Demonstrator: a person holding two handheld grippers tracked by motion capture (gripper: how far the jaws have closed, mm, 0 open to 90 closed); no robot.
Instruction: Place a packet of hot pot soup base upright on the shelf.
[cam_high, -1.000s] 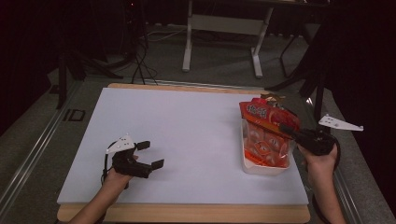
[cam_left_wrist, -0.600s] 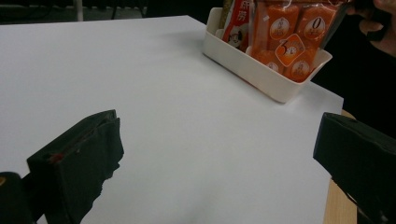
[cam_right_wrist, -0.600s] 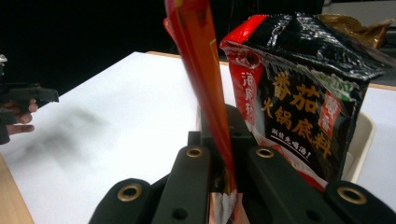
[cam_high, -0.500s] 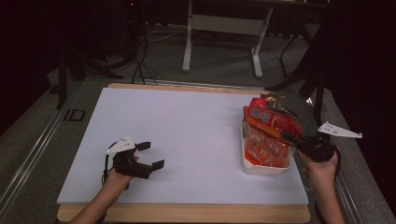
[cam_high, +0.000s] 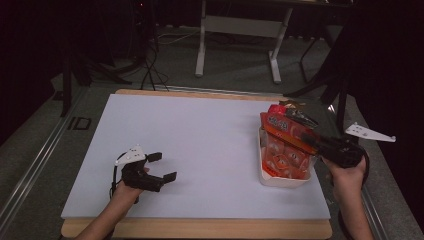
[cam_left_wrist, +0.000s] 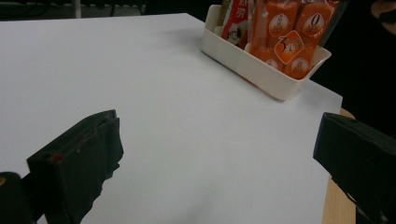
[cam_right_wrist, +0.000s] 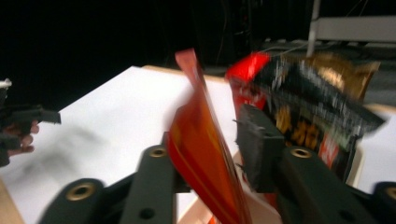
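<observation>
**Inspector A:** Start with the right tongs (cam_high: 311, 141), at the right of the high view.

**Inspector B:** Their jaws have just been opening. In the right gripper view the orange-red packet (cam_right_wrist: 205, 154) stands on edge between them, hard against the left jaw, with a gap to the right jaw. I would call that a loosened hold, no longer a clamp. The frame is blurred, so I cannot tell whether the left jaw presses on it at all.

**Inspector A:** And where does that packet sit?

**Inspector B:** In the high view the orange-red packet (cam_high: 287, 147) leans upright in the cream tray (cam_high: 280, 181), which stands on the white table (cam_high: 200, 145) near its right edge.

**Inspector A:** Any legible marking?

**Inspector B:** In the left gripper view, upper right, the packet's face shows a large "0" and a "3" on an orange diamond. Smaller print is unreadable. A dark red-and-black bag (cam_right_wrist: 308, 107) stands behind it in the tray; its lettering is too blurred to read.

**Inspector A:** The left tongs (cam_high: 165, 167)?

**Inspector B:** Lower left of the high view, jaws wide apart, nothing between them, low over bare table. Well apart from the tray.

**Inspector A:** Other writing?

**Inspector B:** "ID" on the floor (cam_high: 80, 123) left of the table.
</observation>
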